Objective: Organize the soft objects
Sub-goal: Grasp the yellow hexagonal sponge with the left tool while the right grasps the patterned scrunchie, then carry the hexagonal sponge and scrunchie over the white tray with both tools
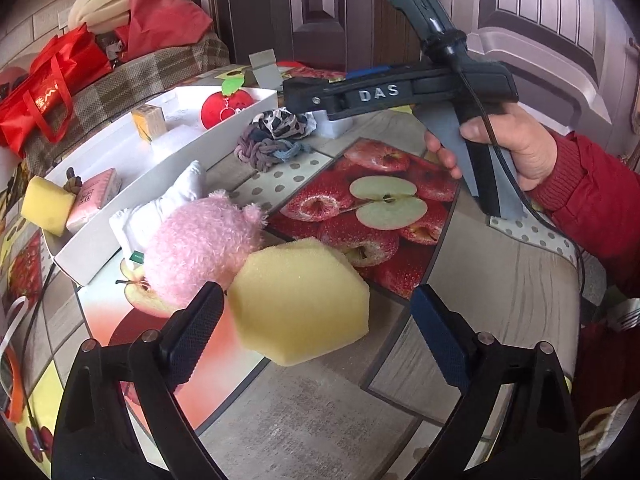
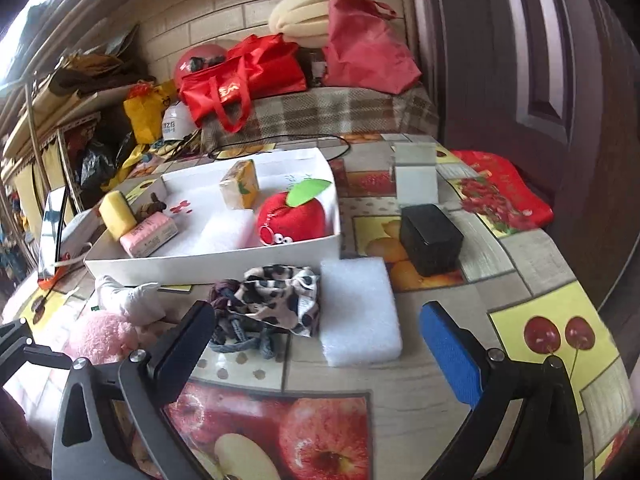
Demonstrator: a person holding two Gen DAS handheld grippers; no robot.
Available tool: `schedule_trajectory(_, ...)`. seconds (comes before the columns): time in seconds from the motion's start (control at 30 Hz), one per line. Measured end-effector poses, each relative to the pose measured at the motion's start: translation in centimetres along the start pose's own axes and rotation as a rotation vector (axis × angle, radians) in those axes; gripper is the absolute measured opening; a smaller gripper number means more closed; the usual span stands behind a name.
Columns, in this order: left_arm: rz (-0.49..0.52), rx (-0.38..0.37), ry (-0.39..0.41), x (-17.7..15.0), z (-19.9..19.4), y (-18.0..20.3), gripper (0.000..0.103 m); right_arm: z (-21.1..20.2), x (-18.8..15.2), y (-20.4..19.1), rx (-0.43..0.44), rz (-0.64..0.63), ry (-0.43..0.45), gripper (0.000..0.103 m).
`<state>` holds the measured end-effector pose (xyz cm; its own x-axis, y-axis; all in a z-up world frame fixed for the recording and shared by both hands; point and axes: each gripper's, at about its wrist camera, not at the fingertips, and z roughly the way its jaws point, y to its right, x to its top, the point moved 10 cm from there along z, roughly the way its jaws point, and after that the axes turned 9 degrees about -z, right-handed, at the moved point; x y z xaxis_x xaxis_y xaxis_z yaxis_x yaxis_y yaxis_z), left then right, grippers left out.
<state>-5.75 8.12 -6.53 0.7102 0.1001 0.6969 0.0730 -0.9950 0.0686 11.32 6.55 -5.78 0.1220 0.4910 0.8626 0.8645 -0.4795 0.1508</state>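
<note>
A yellow sponge block [image 1: 300, 300] lies on the table between the fingers of my open left gripper [image 1: 316, 324], nearer the left finger. A pink plush toy [image 1: 200, 240] and a white cloth [image 1: 168, 204] lie just behind it. My right gripper [image 2: 320, 348] is open and empty above the table, facing a white foam block [image 2: 358, 312], a leopard-print cloth [image 2: 280, 296] and a braided fabric piece [image 2: 240, 340]. The white tray [image 2: 208, 262] holds a red apple plush [image 2: 294, 218], a yellow sponge [image 2: 116, 214], a pink packet [image 2: 150, 236] and a yellow box [image 2: 240, 184].
A black box [image 2: 430, 238] and a white stand [image 2: 414, 176] are right of the tray. Red bags [image 2: 248, 72] and foam pieces [image 2: 300, 20] are piled on a checked bench behind the table. A door is on the right. The right gripper body shows in the left wrist view [image 1: 400, 92].
</note>
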Motion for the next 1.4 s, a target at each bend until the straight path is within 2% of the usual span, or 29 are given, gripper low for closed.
schedule_trajectory(0.07,0.006,0.015,-0.019,-0.3,0.4,0.0,0.085,1.3,0.7,-0.7,-0.015,-0.021,-0.012,0.102)
schedule_trajectory(0.1,0.006,0.017,-0.025,-0.4,0.5,0.0,0.081,2.1,1.0,-1.0,-0.010,-0.016,-0.025,0.098)
schedule_trajectory(0.17,-0.004,0.015,-0.033,-0.5,0.6,-0.2,0.079,3.6,0.9,-1.2,0.004,-0.001,-0.068,0.087)
schedule_trajectory(0.2,-0.011,0.013,-0.036,-0.6,0.6,-0.4,0.079,4.3,0.7,-1.1,0.006,0.005,-0.095,0.075)
schedule_trajectory(0.23,-0.017,0.011,-0.038,-0.6,0.7,-0.5,0.079,4.7,0.5,-1.1,0.008,0.011,-0.116,0.070)
schedule_trajectory(0.37,-0.021,0.011,-0.047,-0.7,0.8,-0.6,0.079,4.0,0.3,-0.2,0.014,0.062,-0.100,0.070)
schedule_trajectory(0.5,-0.004,0.014,-0.061,-0.8,1.0,-0.3,0.079,4.5,-0.6,-0.1,0.049,0.100,-0.146,0.070)
schedule_trajectory(0.57,-0.003,0.012,-0.065,-0.9,1.1,-0.3,0.074,4.4,-0.5,-0.5,0.054,0.086,-0.146,0.069)
schedule_trajectory(0.6,-0.006,0.009,-0.066,-0.8,1.1,-0.4,0.066,4.5,-0.5,-0.8,0.062,0.074,-0.147,0.061)
schedule_trajectory(0.63,-0.007,0.010,-0.064,-0.8,1.1,-0.4,0.064,4.4,-0.4,-1.1,0.070,0.060,-0.147,0.050)
schedule_trajectory(0.73,0.004,0.025,-0.044,-0.6,0.8,-0.3,0.059,4.1,-0.2,-1.6,0.079,0.038,-0.130,0.041)
schedule_trajectory(0.83,0.026,0.047,0.012,-0.2,-0.2,-0.1,0.057,2.7,0.4,-0.6,0.056,0.076,-0.055,0.036)
schedule_trajectory(0.93,0.014,0.077,0.110,0.5,-2.0,-0.5,0.058,0.6,1.0,1.6,0.013,0.157,0.051,0.036)
schedule_trajectory(1.07,-0.106,0.148,0.272,1.5,-5.3,-3.3,0.058,-1.8,0.9,2.4,-0.008,0.200,0.125,0.036)
schedule_trajectory(1.13,-0.203,0.163,0.354,1.7,-7.0,-5.4,0.058,-2.6,1.1,1.7,-0.015,0.169,0.148,0.036)
schedule_trajectory(1.23,-0.298,0.304,0.455,2.1,-8.9,-9.2,0.058,-3.7,1.7,-0.2,-0.052,0.072,0.191,0.036)
schedule_trajectory(1.3,-0.348,0.374,0.481,2.3,-9.2,-11.3,0.058,-4.3,2.2,-1.6,-0.089,-0.010,0.226,0.036)
schedule_trajectory(1.4,-0.395,0.423,0.488,2.4,-9.1,-13.3,0.058,-4.7,2.5,-3.0,-0.087,-0.057,0.250,0.036)
